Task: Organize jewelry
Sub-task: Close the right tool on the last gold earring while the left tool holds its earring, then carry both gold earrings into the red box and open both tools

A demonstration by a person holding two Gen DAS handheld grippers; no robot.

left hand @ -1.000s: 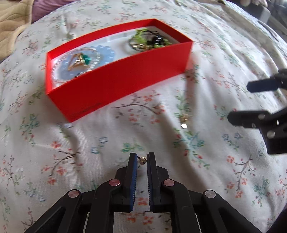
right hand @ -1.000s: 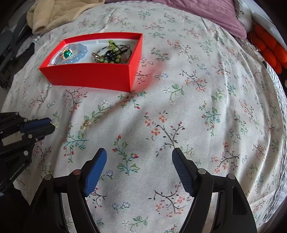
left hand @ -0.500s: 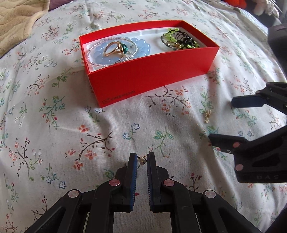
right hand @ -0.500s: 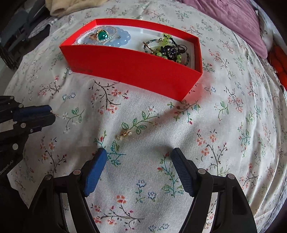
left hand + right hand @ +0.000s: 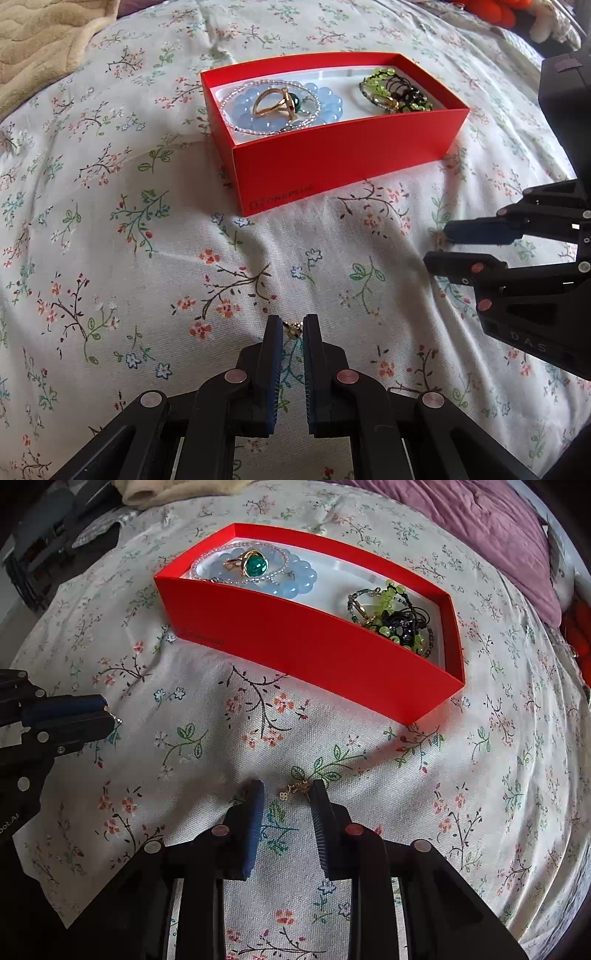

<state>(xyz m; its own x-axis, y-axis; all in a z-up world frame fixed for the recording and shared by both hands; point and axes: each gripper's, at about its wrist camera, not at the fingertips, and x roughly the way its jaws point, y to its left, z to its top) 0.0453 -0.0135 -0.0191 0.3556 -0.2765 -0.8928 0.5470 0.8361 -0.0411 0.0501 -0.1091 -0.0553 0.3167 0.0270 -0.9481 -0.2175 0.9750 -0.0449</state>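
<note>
Two small gold earrings were in play. The left hand-held gripper (image 5: 292,330) was clamped on one earring (image 5: 293,328), which stuck out from between its tips above the bedspread (image 5: 110,258). The right hand-held gripper (image 5: 286,794) had just been closing; its jaws were narrowed but not yet together, with the second earring (image 5: 294,789) lying on the cloth between them, its one end close against the right-hand pad (image 5: 320,812). I could not tell whether that pad already touched it.

To finish this pinch well, I judged the tips should stay low against the cloth and close slowly, so the tiny piece is caught across its body and not flicked aside. The soft, creased fabric could let it sink or tip; a gentle squeeze would suit it best.

Beyond the grippers, toward the middle of the bed, stood the red box (image 5: 295,642), open at the top. Its left end held a blue bead bracelet (image 5: 328,101) with a gold ring (image 5: 249,563) lying on it; its right end held a tangle of green and black beads (image 5: 397,622). The near wall of the box stood between both earrings and the free white floor at its middle, so each would need lifting over it. A beige blanket (image 5: 40,40) lay at the far left corner.
</note>
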